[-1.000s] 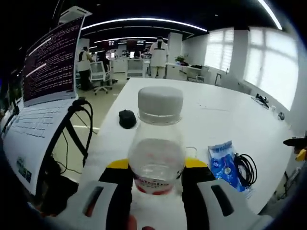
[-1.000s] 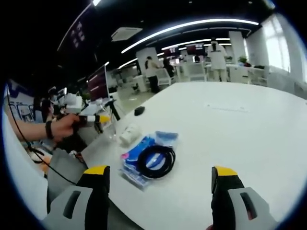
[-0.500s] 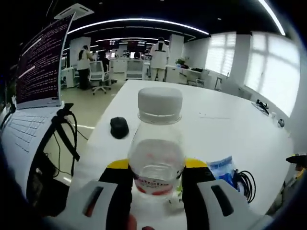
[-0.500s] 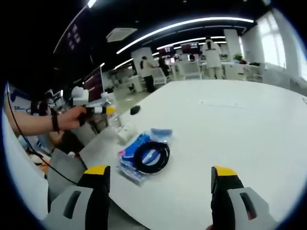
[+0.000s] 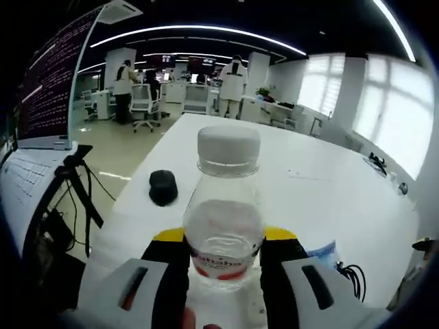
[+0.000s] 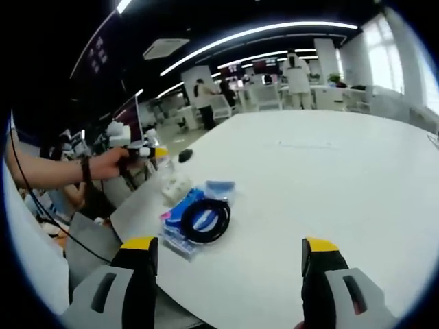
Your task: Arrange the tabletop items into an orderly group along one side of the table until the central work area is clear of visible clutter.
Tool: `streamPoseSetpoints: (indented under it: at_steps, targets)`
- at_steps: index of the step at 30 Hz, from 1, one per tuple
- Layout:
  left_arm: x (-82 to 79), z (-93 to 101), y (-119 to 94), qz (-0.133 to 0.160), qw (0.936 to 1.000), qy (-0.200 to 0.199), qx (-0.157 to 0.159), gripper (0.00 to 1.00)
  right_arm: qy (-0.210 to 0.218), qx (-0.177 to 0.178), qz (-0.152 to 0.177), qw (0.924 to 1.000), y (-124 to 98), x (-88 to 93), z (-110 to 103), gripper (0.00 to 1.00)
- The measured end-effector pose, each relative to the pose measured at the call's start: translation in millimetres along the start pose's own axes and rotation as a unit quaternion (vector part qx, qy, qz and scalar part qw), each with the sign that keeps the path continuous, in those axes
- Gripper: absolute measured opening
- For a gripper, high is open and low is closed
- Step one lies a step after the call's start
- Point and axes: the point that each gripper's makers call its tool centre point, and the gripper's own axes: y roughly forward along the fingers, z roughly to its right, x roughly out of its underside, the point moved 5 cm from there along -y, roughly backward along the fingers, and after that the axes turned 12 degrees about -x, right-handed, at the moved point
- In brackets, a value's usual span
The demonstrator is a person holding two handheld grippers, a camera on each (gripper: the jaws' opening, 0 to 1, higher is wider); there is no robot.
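Note:
My left gripper [image 5: 224,237] is shut on a clear plastic bottle [image 5: 225,219] with a white cap and a red label, held upright above the near edge of the white table [image 5: 309,178]. A black mouse [image 5: 162,186] lies beyond it to the left. A blue packet [image 5: 322,253] and a black cable [image 5: 354,275] lie to the right. In the right gripper view my right gripper [image 6: 229,250] stands open over the table, with nothing between its jaws. The coiled black cable [image 6: 203,218] rests on the blue packet [image 6: 177,214] ahead, and a hand holds the left gripper [image 6: 143,152] at the table's left edge.
An open laptop [image 5: 38,89] on a stand sits off the table's left side, with cables hanging under it. A small white item [image 6: 174,186] lies near the packet. People, chairs and desks fill the room beyond the table's far end.
The left gripper has risen with the bottle and swung a little right, so the laptop slid toward the view's left edge. The right gripper has stayed open and barely moved.

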Motion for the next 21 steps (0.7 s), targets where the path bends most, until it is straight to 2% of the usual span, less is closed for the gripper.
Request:
streamPoseSetpoints:
  at_steps: [10,13,18,21]
  targets:
    - [1.5,12.5,23.4,0.0,0.9999,-0.012,-0.008,0.39,0.01,0.006,-0.006,0.9999,-3.7,4.3,6.0,0.88]
    - [1.7,16.9,33.8,-0.002,0.9999,-0.006,-0.008,0.39,0.014,0.008,-0.007,0.9998,-5.2,6.6,7.9,0.88]
    - [8.3,26.4,39.5,-0.005,0.9999,-0.002,-0.012,0.39,0.021,0.013,-0.01,0.9997,-7.7,9.2,9.9,0.88]
    - [11.5,33.6,41.1,-0.008,0.9997,0.014,-0.016,0.39,0.024,0.014,-0.011,0.9996,-7.8,10.0,12.6,0.88]
